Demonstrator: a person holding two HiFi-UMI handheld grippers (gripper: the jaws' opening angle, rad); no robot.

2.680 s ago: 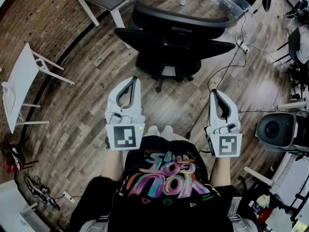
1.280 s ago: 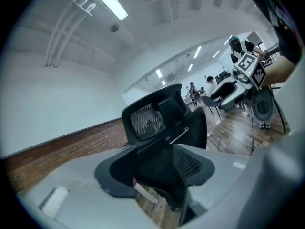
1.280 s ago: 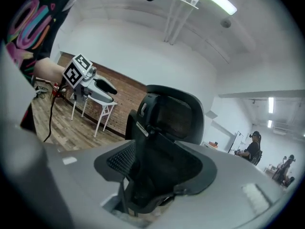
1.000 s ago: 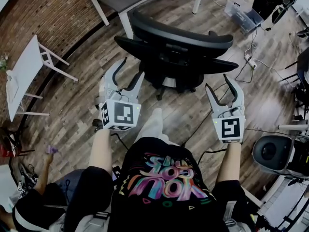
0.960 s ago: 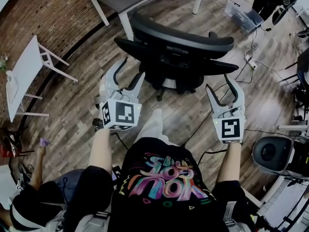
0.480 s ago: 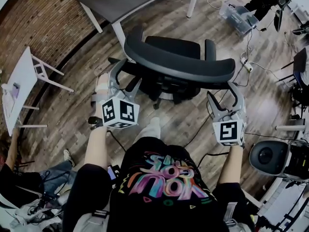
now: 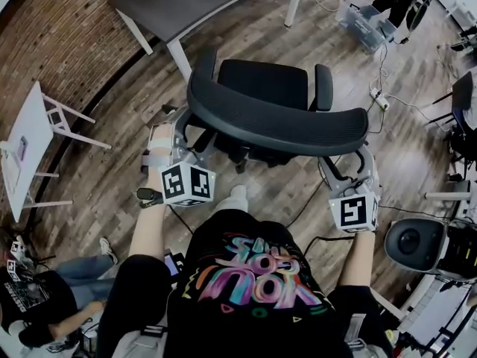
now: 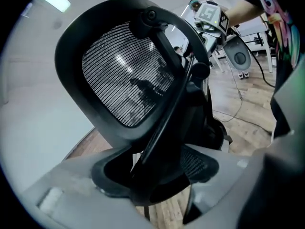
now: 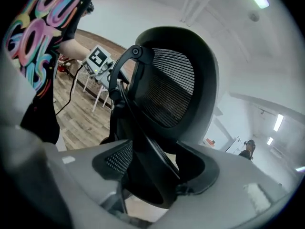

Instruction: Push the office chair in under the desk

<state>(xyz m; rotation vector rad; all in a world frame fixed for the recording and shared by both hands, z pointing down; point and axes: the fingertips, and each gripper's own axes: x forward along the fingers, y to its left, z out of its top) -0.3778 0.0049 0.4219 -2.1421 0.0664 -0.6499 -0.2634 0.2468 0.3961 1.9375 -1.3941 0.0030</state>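
A black mesh-backed office chair (image 7: pixel 261 80) stands on the wood floor with its seat facing the dark grey desk (image 7: pixel 186 2) at the top. The curved backrest (image 7: pixel 276 121) is right in front of me. My left gripper (image 7: pixel 188 134) is at the backrest's left end, jaws wide apart around the black frame (image 8: pixel 157 142). My right gripper (image 7: pixel 349 162) is at the right end. Its jaws are closing slightly, and the frame (image 9: pixel 143 151) lies between them with room still showing beside it. The fingertips of both are hidden under the backrest in the head view.
A white folding chair (image 7: pixel 30 140) stands by the brick wall at left. A clear plastic box (image 7: pixel 363 22), cables and a power strip (image 7: pixel 376 95) lie at the upper right. A round black device (image 7: pixel 410 241) is at my right, and a person (image 7: pixel 37 304) sits on the floor at lower left.
I have come up close behind the chair. Both grippers went from closed jaws to spread jaws and moved forward until they straddle the two ends of the backrest.
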